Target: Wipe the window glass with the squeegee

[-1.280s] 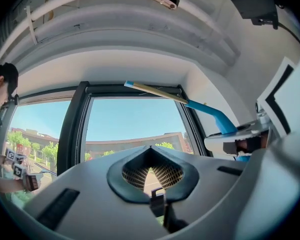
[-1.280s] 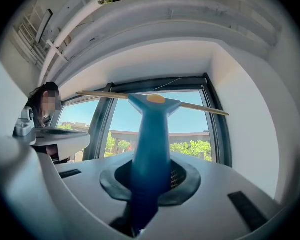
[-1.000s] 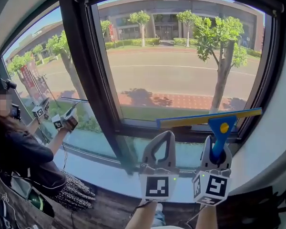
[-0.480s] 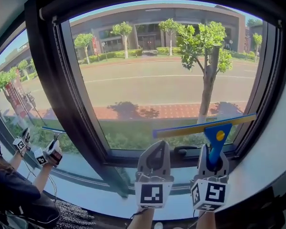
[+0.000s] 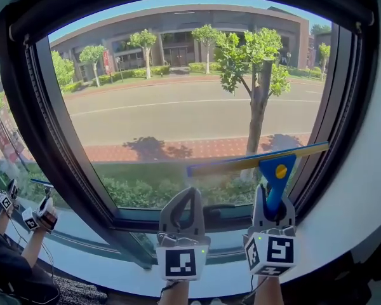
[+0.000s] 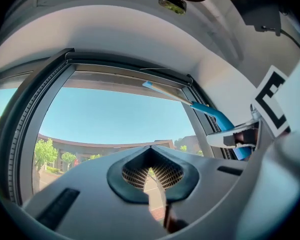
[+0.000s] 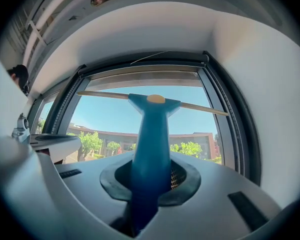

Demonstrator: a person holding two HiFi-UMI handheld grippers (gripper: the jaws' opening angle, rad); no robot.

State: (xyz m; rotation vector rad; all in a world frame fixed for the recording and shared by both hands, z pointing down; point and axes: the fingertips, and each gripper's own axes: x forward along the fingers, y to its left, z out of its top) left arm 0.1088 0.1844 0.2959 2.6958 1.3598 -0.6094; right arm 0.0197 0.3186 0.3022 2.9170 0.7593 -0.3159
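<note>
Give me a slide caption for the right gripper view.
Right gripper shut on a blue squeegee, its blade held up before the window.

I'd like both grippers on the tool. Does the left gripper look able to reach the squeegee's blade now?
Probably yes: the left gripper sits just below the squeegee blade with nothing between, but its jaws are shut and must open.

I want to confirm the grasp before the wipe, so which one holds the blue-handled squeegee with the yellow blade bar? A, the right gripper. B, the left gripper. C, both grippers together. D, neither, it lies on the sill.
A: the right gripper is clamped on the handle of the blue-handled squeegee with the yellow blade bar, while the left gripper is shut on nothing beside it.
</note>
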